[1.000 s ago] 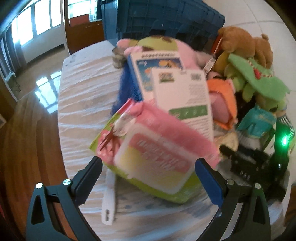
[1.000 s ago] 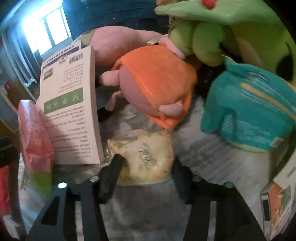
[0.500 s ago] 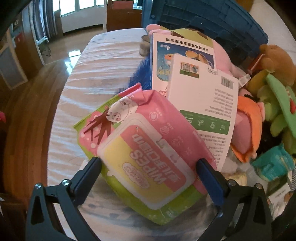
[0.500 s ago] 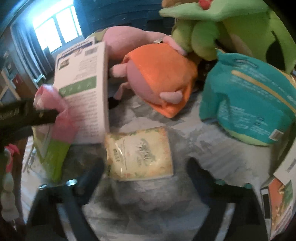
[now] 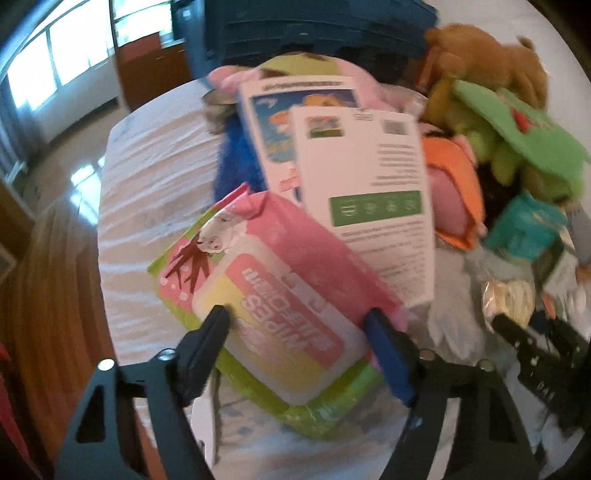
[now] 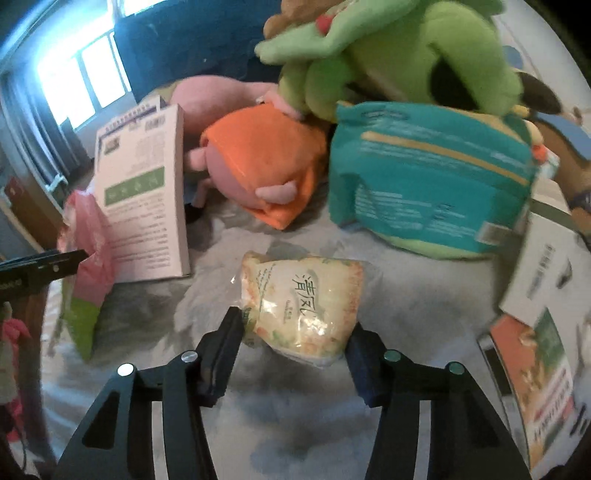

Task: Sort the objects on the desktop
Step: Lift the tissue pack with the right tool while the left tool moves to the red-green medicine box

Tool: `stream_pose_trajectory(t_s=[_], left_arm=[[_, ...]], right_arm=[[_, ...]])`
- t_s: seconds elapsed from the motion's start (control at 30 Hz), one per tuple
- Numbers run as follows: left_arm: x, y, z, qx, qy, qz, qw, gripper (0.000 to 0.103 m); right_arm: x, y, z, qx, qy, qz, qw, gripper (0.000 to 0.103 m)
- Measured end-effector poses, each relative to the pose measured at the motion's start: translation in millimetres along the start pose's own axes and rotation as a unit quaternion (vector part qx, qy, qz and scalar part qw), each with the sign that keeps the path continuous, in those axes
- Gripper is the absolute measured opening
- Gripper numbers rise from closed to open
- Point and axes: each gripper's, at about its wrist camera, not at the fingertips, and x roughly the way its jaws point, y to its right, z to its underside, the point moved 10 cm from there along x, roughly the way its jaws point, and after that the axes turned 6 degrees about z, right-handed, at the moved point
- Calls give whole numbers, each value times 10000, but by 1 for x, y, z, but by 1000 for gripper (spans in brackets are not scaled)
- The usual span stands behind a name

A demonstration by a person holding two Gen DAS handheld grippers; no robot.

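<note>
A pink pack of wet wipes (image 5: 291, 280) lies on a green pack (image 5: 325, 410) on the white cloth. My left gripper (image 5: 299, 325) is shut on the pink wipes pack, a finger pressing each side. A small cream tissue packet (image 6: 306, 302) lies on the cloth. My right gripper (image 6: 295, 332) is shut on the near end of that tissue packet. The packet also shows at the right in the left wrist view (image 5: 509, 299). The left gripper's finger (image 6: 40, 266) shows at the left edge of the right wrist view.
A white box (image 5: 369, 195) and a blue-printed box (image 5: 295, 118) lean behind the wipes. Plush toys crowd the back: orange-pink (image 6: 262, 166), green (image 6: 399, 55), brown bear (image 5: 491, 55). A teal pack (image 6: 432, 181) and more boxes (image 6: 546, 266) stand right. A blue crate (image 5: 314, 29) is behind.
My left gripper has closed onto the pink wipes pack. My right gripper has moved forward and closed on the tissue packet, which has tilted.
</note>
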Motion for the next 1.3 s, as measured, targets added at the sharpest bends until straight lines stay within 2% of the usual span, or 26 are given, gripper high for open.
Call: stream_pose_trajectory(t_s=[0.1,0.17,0.27,0.43,0.57,0.67,0.77,0.9,1.0,1.1,1.2,1.23,1.3], left_arm=[[-12,5,-6,112,16,125,9999,76],[-17,12,-14,112,75,137,9998,83],[-21,25,-21,150,89,158,9997,83],[-18,73,-15,581,-14,474,9972,83],[-14,145,1,1278,-170,910,9875,83],[-9,201,18,1722,-329,1237,9767,83],[0,252,36,2076,-487,1453,9661,83],[19,321,61,2140,-831,1718,9580,83],[37,368,68,1838,-1075,1855,9593,83],[60,407,68,1634,-1132,1652,9660,83],[88,434,69,1579,-1146,1150,9740,83],[96,440,69,1751,-1066,788,9756,87],[101,443,75,2100,-1033,304,9718,88]], right_arm=[[-9,8,11,170,-95,1,9998,52],[-14,14,16,282,-157,6,9995,52],[-25,26,23,441,-218,36,9988,50],[-60,50,45,910,-202,250,9953,49],[-71,66,52,1292,-238,501,9901,48],[-87,96,72,1619,-272,788,9833,48],[-114,138,109,2029,-304,1171,9717,48],[-137,190,157,2531,-452,1568,9536,48],[-148,219,183,2747,-513,1727,9445,48],[-156,247,202,2930,-524,1794,9377,48],[-159,262,210,3023,-486,1798,9348,48],[-159,264,211,3030,-481,1789,9348,48],[-159,268,213,3037,-475,1769,9350,48]])
